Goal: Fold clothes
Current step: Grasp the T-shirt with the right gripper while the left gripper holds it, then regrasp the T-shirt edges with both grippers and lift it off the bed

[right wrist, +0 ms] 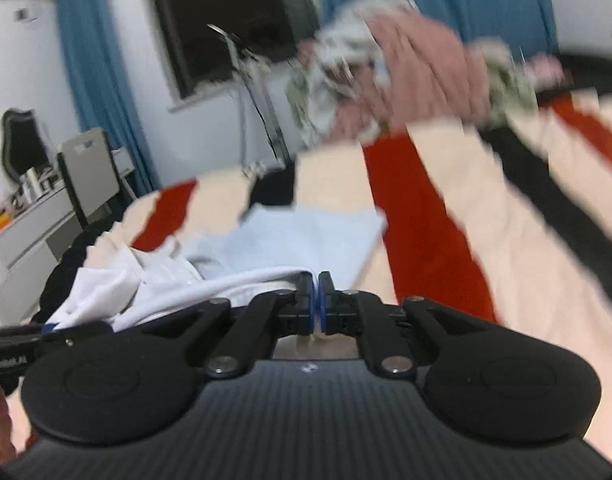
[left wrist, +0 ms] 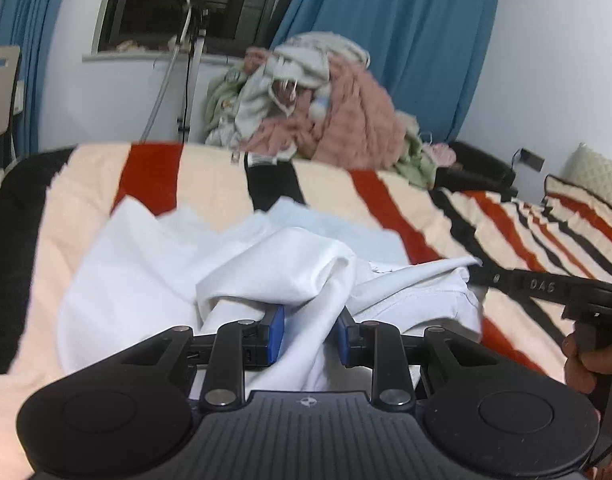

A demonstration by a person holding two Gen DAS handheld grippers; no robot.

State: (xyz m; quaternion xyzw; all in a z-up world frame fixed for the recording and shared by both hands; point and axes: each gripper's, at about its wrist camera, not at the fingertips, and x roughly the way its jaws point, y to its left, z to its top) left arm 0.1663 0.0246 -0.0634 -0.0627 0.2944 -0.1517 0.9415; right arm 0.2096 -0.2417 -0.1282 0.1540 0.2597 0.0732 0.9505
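A white garment (left wrist: 266, 276) is draped between the part-open left gripper (left wrist: 310, 332); its edge at 9 o'clock is pinched by the closed right gripper (right wrist: 316, 300).

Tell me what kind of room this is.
Most likely a bedroom at home. A bed covered with a striped blanket fills the view, blue curtains hang beside a dark window, and a heap of unfolded clothes sits at the far edge, behind the white garment being folded.
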